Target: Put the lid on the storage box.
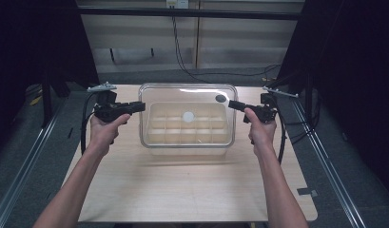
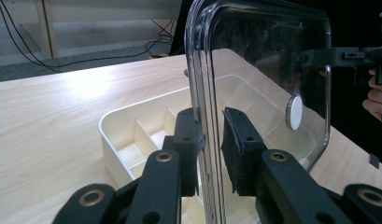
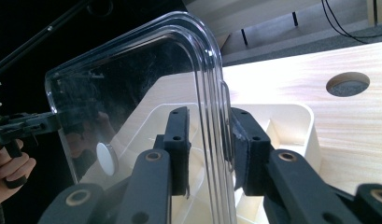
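High view: left gripper [image 1: 141, 106] and right gripper [image 1: 232, 104] pinch clear lid [image 1: 187, 97] edges above divided tray [image 1: 188, 142]; bare table [image 1: 182, 190] around.

Probably a recording lab: black curtains [image 1: 354, 71], metal rails [image 1: 21, 156], cables [image 1: 182, 57] around a bare wooden table [image 1: 182, 190]

You hold a clear, round-cornered plastic lid [image 1: 187, 97] with a white disc at its middle, level above the cream compartmented tray [image 1: 156, 124] at the frame's centre, gripped at both side edges.
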`<state>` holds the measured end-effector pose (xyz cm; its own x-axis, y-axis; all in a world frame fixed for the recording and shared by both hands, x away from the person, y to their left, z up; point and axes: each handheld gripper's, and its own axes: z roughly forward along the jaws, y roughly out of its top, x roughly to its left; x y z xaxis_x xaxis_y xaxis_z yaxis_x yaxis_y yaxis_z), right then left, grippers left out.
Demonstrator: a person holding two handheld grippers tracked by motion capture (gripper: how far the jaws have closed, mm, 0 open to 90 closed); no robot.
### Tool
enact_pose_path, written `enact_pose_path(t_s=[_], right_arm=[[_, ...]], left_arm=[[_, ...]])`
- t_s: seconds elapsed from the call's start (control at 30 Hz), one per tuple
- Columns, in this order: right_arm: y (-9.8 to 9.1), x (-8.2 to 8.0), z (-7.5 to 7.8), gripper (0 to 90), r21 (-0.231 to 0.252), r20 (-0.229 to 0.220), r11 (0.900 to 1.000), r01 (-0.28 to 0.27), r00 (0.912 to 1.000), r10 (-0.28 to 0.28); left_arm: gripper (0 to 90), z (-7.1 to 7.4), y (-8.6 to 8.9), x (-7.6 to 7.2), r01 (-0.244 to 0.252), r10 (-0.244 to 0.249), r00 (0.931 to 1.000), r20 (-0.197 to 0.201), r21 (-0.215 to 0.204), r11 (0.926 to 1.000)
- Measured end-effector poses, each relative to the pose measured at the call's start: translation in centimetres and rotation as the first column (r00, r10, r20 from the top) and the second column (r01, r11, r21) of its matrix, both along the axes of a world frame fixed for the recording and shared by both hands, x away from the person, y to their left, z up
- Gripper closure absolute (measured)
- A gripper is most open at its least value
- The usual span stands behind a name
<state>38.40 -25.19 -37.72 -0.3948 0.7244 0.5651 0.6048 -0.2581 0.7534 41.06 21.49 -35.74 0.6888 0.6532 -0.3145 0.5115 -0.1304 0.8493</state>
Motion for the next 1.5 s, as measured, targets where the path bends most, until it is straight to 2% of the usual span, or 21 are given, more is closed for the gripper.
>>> enact_pose_path(t_s=[0.23,0.33,0.63,0.77,0.9,1.03,1.1,1.13,1.4,1.5], right_arm=[[0.0,1.3,-0.2,70.4,-0.003,-0.010,1.0000,0.000,1.0000,0.000],[0.1,1.8,-0.7,70.4,-0.007,-0.032,1.0000,0.001,0.9995,-0.001],[0.2,2.4,-1.2,70.6,-0.021,-0.041,0.9997,0.011,0.9991,-0.012],[0.2,3.2,-1.6,70.0,-0.046,-0.065,0.9988,0.016,0.9977,-0.019],[0.3,3.5,-1.8,69.5,-0.063,-0.079,0.9978,0.022,0.9965,-0.027],[0.4,3.9,-2.2,69.1,-0.072,-0.089,0.9971,0.026,0.9955,-0.032],[0.6,4.2,-2.5,68.3,-0.078,-0.099,0.9964,0.032,0.9943,-0.040],[0.6,4.4,-2.5,68.0,-0.079,-0.108,0.9962,0.036,0.9931,-0.045],[0.9,5.0,-3.2,65.9,-0.100,-0.138,0.9937,0.049,0.9884,-0.063],[1.1,5.3,-3.6,64.8,-0.111,-0.148,0.9925,0.052,0.9867,-0.068]], left_arm=[[76.0,-0.1,-0.1,0.8,-0.014,0.014,0.9998,-0.011,0.005,0.9999],[75.1,-0.4,-0.2,1.1,-0.022,0.022,0.9997,-0.013,0.029,0.9993],[73.8,-1.3,-0.4,2.1,-0.040,0.041,0.9985,-0.036,0.035,0.9986],[72.8,-1.7,-0.6,2.9,-0.050,0.052,0.9968,-0.060,0.045,0.9978],[72.4,-2.5,-0.6,3.6,-0.061,0.063,0.9947,-0.081,0.026,0.9978],[73.1,-2.8,-0.5,4.0,-0.073,0.077,0.9932,-0.088,0.040,0.9965],[73.3,-3.1,-0.4,4.2,-0.071,0.074,0.9920,-0.102,0.034,0.9969],[73.6,-3.3,-0.3,4.4,-0.076,0.078,0.9894,-0.123,0.019,0.9969],[71.5,-4.2,-0.4,5.2,-0.073,0.075,0.9856,-0.152,0.019,0.9972],[69.8,-4.5,-0.7,5.4,-0.078,0.084,0.9846,-0.153,0.043,0.9960]])
